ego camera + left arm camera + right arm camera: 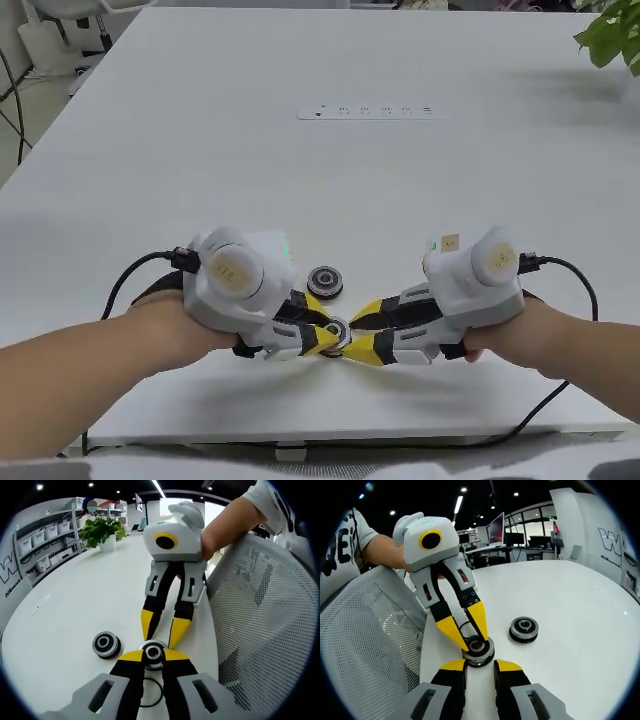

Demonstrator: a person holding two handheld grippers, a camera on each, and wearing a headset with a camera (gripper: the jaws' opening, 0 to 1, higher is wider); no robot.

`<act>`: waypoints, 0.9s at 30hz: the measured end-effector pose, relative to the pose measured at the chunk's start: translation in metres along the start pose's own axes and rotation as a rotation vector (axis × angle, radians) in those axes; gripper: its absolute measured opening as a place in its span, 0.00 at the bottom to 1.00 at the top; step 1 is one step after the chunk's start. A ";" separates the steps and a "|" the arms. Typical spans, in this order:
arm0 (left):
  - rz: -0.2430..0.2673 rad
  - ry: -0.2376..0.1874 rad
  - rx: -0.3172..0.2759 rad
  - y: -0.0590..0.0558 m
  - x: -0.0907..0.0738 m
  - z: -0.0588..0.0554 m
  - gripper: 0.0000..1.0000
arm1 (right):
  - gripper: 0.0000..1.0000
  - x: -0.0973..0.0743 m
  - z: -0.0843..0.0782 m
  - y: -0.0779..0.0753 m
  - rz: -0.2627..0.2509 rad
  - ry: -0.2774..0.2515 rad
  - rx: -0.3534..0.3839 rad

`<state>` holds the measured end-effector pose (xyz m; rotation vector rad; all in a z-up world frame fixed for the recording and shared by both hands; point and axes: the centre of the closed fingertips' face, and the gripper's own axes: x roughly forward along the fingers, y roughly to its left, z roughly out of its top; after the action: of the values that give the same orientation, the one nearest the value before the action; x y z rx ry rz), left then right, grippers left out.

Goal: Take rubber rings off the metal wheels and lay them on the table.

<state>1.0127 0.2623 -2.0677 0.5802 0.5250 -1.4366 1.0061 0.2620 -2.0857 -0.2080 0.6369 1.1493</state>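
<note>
wheel (152, 652) btwn left hand-held gripper (476, 641) jaws, right hand-held gripper (160, 637) adj.

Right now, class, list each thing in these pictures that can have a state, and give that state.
left gripper, shut on the held wheel.
right gripper, jaws parted at the same wheel; grip unclear.
held wheel, clamped between the left jaws.
other wheel, flat on the table, apart from both grippers.
loose rubber ring, off, lying on the table under the left gripper.

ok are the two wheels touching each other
No, bare table shows between the loose wheel and the held wheel.
</note>
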 end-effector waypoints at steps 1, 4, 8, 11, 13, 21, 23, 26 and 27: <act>0.001 0.000 0.001 0.000 0.000 0.000 0.08 | 0.18 0.000 0.001 0.000 0.000 -0.002 -0.005; 0.005 -0.001 -0.001 0.000 0.000 0.000 0.08 | 0.18 0.001 0.001 0.000 -0.001 0.002 -0.015; 0.009 -0.001 0.001 0.000 0.000 0.000 0.08 | 0.16 0.001 0.000 0.000 -0.004 0.004 -0.023; 0.013 -0.004 -0.001 0.000 0.000 0.000 0.08 | 0.15 0.001 -0.001 0.000 -0.006 0.011 -0.029; 0.014 -0.005 0.001 0.000 0.000 0.000 0.08 | 0.15 0.001 -0.001 0.000 -0.008 0.014 -0.031; 0.019 -0.005 -0.003 -0.001 -0.001 0.000 0.08 | 0.11 0.000 -0.003 0.000 -0.016 0.032 -0.039; 0.021 -0.004 -0.001 -0.001 -0.001 0.000 0.08 | 0.04 -0.002 -0.005 0.000 -0.016 0.037 -0.045; 0.021 -0.005 -0.002 -0.001 -0.001 0.000 0.08 | 0.01 -0.003 -0.004 -0.001 -0.023 0.040 -0.040; 0.023 -0.004 -0.001 -0.001 -0.001 0.000 0.08 | 0.01 -0.003 -0.004 -0.001 -0.026 0.043 -0.041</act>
<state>1.0119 0.2626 -2.0672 0.5808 0.5145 -1.4155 1.0048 0.2576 -2.0879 -0.2762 0.6472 1.1366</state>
